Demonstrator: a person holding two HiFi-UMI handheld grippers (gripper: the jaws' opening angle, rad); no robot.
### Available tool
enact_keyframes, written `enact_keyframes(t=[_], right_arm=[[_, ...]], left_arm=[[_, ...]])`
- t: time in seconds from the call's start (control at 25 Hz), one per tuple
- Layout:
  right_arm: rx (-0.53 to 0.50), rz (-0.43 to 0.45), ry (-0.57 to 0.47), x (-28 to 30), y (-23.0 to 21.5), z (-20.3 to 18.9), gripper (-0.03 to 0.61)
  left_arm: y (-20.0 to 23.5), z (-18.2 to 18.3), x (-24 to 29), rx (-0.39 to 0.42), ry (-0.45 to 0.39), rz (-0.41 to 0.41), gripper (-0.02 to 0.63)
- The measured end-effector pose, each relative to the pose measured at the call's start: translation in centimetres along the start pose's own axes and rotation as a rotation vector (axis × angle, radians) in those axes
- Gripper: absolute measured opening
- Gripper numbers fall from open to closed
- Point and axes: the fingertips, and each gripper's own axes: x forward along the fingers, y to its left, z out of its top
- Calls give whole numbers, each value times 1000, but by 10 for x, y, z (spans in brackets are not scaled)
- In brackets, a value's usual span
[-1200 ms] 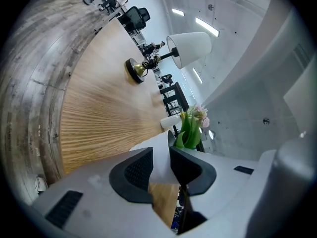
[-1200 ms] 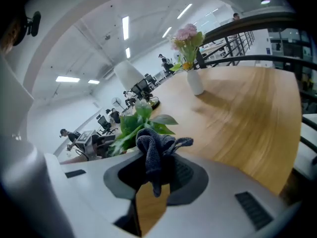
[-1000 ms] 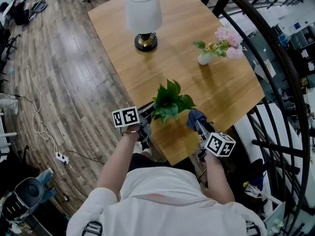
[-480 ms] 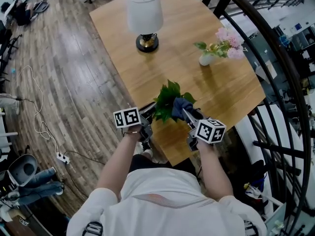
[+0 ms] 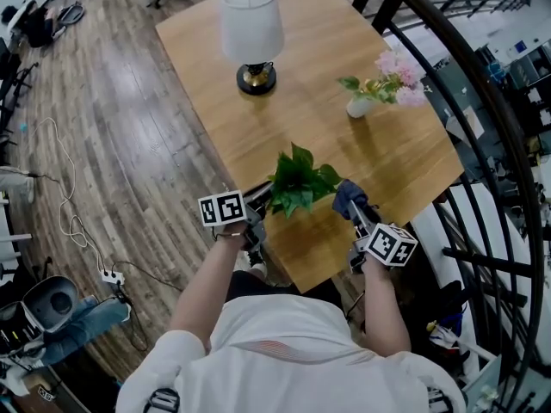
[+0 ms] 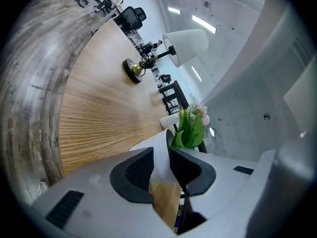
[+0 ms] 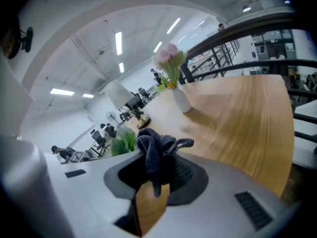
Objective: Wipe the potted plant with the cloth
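The potted plant's green leaves (image 5: 298, 181) stand near the front edge of the wooden table (image 5: 301, 101). My left gripper (image 5: 260, 200) reaches in from the left at the plant's base. In the left gripper view its jaws are closing on the white pot (image 6: 157, 144), whose wall sits between the pads (image 6: 140, 170), with leaves (image 6: 190, 128) above. My right gripper (image 5: 352, 205) is just right of the plant, apart from the leaves, shut on a bunched dark blue cloth (image 5: 346, 193). The cloth (image 7: 154, 150) sticks up from the right gripper (image 7: 156, 168).
A white-shaded lamp (image 5: 250, 33) stands at the table's far side. A small vase of pink flowers (image 5: 380, 83) is at the right. A dark metal railing (image 5: 486, 110) curves along the table's right. Cables and a power strip (image 5: 106, 275) lie on the floor at left.
The right gripper first carried the cloth left onto the leaves, then drew back to the right, clear of the plant. The left gripper stayed at the pot.
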Motion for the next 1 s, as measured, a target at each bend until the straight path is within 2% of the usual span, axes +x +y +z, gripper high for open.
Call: enact_keyframes(t=[0.12,0.2,0.36,0.44,0.56,0.64,0.84,1.0], right_arm=[[-71,115,-91,-7,41,39,144],[-116,203,-109,-3,74,56,144],[-174,360,-40,38,134,62,144],[-218,382,23,68,150,52,146],[-236,316,122,103,139,35,146],[-207,252,132,109,116,34,146],[-82,151,44,90,61,49,146],[-52,86,-37,70,32,63,146]], left_arm=[[0,-1,3,1,0,-4,103],[-1,0,4,2,2,-3,103],[-2,3,3,6,6,-4,103],[-2,4,2,9,5,-3,103],[-1,2,3,11,2,2,103],[-1,1,4,4,3,3,103],[-1,-2,3,-7,2,0,101],[-1,-1,2,-8,5,-4,102]])
